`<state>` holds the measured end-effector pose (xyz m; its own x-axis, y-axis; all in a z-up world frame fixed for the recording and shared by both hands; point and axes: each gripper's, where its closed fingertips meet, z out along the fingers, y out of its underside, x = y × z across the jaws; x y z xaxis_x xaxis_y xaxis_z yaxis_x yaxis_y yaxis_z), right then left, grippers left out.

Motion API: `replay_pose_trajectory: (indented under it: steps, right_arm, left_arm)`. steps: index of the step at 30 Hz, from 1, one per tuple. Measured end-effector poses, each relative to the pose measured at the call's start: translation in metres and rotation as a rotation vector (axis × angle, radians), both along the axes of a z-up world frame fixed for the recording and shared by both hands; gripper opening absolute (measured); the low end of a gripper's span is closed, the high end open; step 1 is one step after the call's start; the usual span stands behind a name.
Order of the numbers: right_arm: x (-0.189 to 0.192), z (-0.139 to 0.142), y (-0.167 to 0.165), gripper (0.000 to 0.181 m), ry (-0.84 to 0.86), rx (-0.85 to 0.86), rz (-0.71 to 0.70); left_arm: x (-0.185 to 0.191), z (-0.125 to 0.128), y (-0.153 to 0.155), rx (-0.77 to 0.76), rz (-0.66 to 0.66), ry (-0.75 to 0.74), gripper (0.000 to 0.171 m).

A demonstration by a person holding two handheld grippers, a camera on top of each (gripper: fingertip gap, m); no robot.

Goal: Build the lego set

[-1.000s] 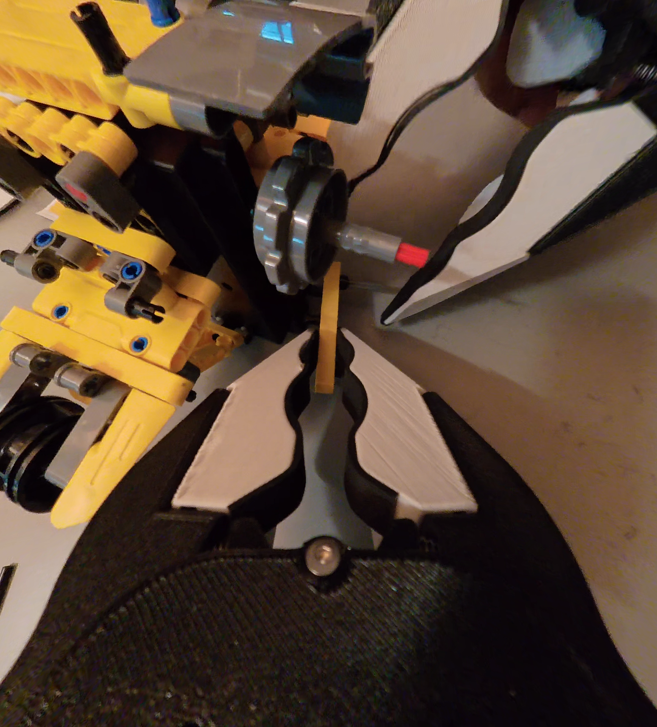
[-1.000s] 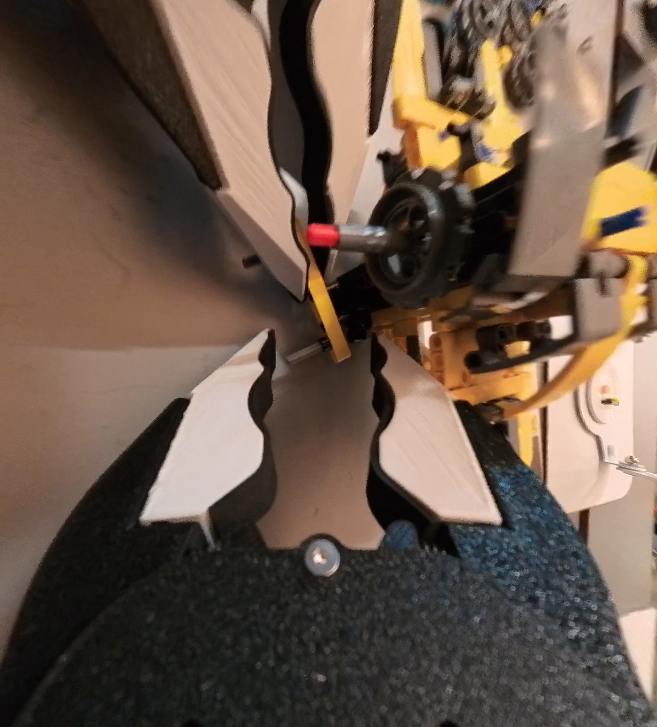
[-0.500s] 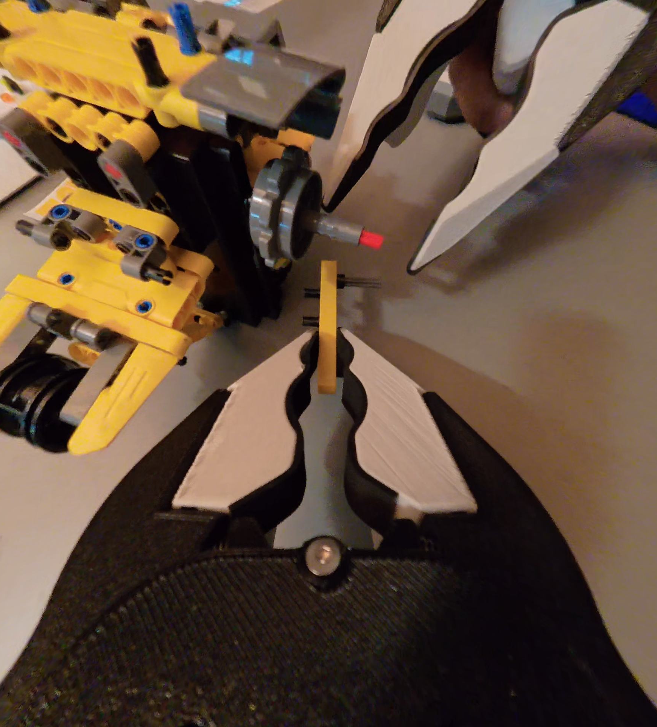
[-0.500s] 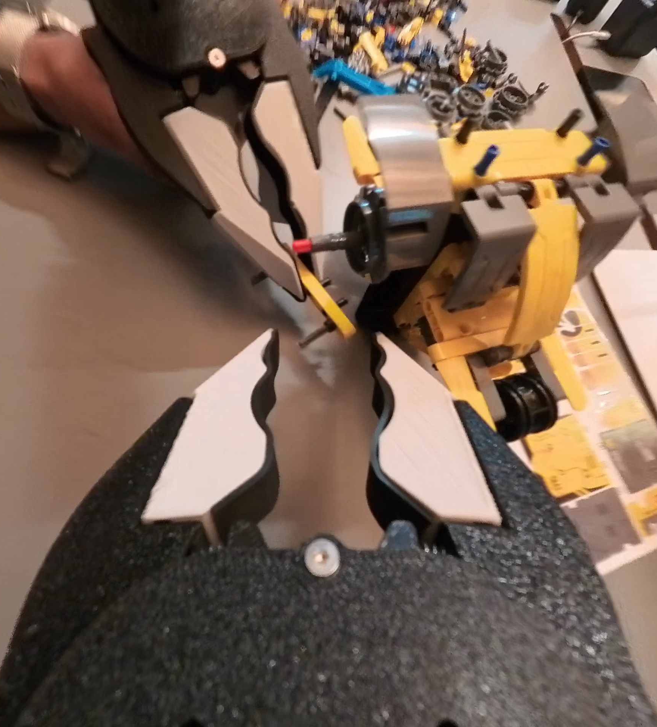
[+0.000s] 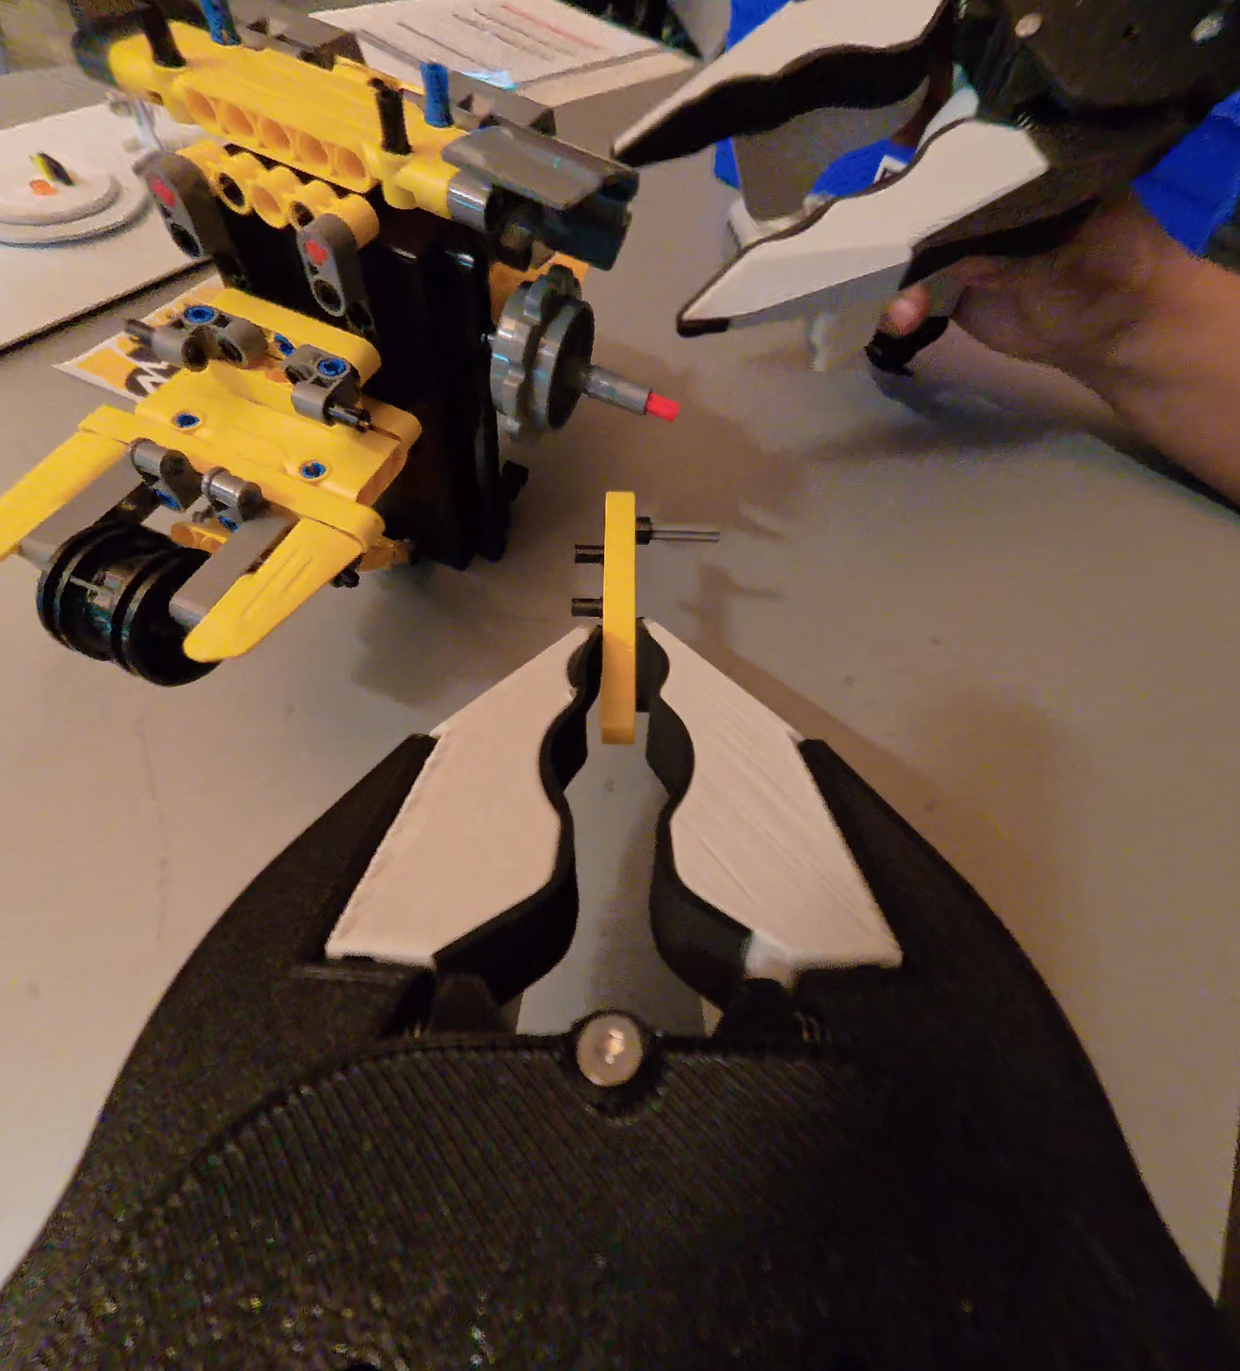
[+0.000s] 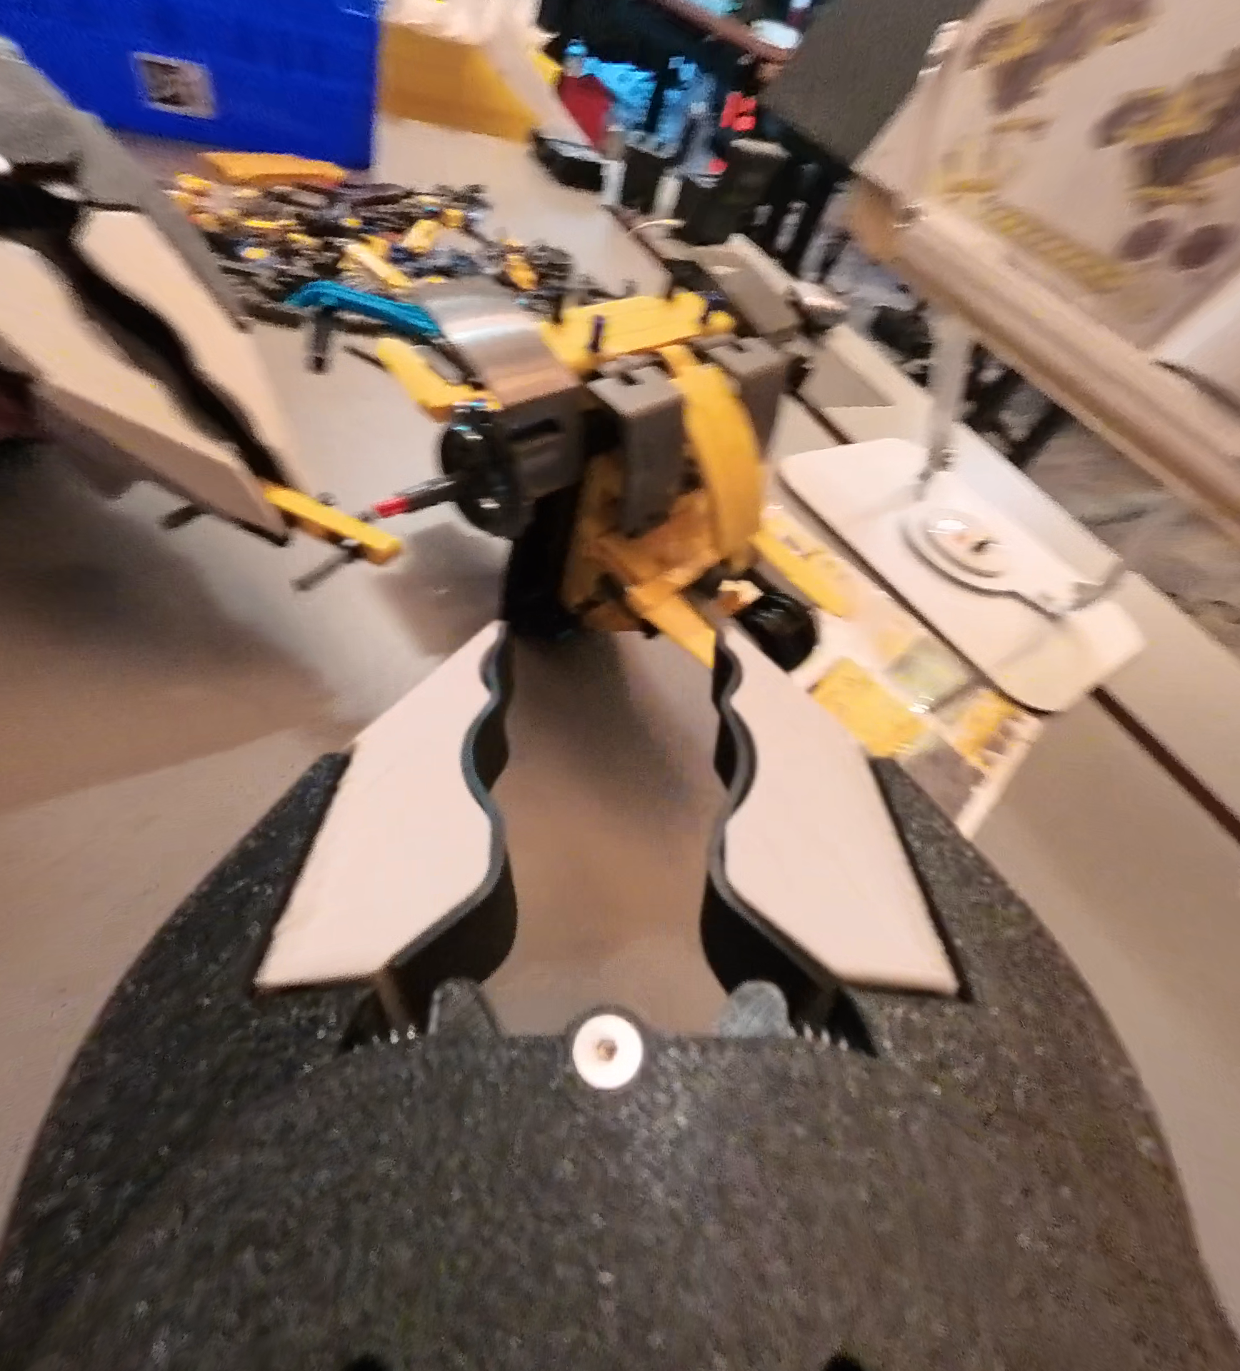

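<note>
Presently the left gripper [image 5: 618, 630] is clamped on a yellow beam [image 5: 618, 616] whose long axis points straight ahead beside the yellow brick model [image 5: 350, 311], while the right gripper [image 6: 606, 645], jaws apart, holds nothing.

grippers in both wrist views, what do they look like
Both match: the left gripper and the right gripper have a rough, grainy black body, a silver screw at the centre, and two flat white tapering fingers with wavy black inner edges. No cables or sleeves show.
</note>
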<state>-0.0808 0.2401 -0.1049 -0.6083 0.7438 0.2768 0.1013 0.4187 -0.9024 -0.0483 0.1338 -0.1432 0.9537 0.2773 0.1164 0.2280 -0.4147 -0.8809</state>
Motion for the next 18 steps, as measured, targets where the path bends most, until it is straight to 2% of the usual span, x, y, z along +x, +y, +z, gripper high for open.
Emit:
replay_pose_trajectory:
  steps: [2, 5, 7, 9, 10, 12, 15, 18]
  right_arm:
    - [-0.010, -0.001, 0.015, 0.061, 0.052, 0.095, -0.079]
    - [-0.019, -0.007, 0.025, 0.060, 0.178, 0.371, -0.155]
    - [-0.023, -0.006, 0.022, 0.054, 0.318, 0.564, -0.186]
    - [-0.025, -0.005, 0.011, 0.038, 0.444, 0.690, -0.172]
    - [-0.026, -0.006, 0.006, 0.032, 0.482, 0.722, -0.167]
    - [-0.033, -0.010, 0.003, 0.029, 0.479, 0.767, -0.179]
    - [-0.048, -0.016, 0.013, 0.038, 0.421, 0.819, -0.229]
    - [-0.053, -0.015, 0.012, 0.019, 0.408, 0.832, -0.221]
  left_arm:
    - [-0.002, 0.004, -0.002, 0.036, 0.005, -0.026, 0.005]
    - [-0.004, 0.012, -0.005, 0.098, 0.012, -0.063, 0.005]
    - [-0.004, 0.015, -0.007, 0.131, 0.010, -0.094, 0.005]
    - [-0.004, 0.017, -0.007, 0.155, 0.004, -0.118, 0.005]
    - [-0.004, 0.018, -0.007, 0.162, 0.002, -0.124, 0.005]
    - [-0.004, 0.018, -0.007, 0.162, 0.001, -0.122, 0.005]
    - [-0.003, 0.017, -0.006, 0.151, 0.000, -0.113, 0.005]
    - [-0.002, 0.018, -0.006, 0.153, 0.000, -0.103, 0.005]
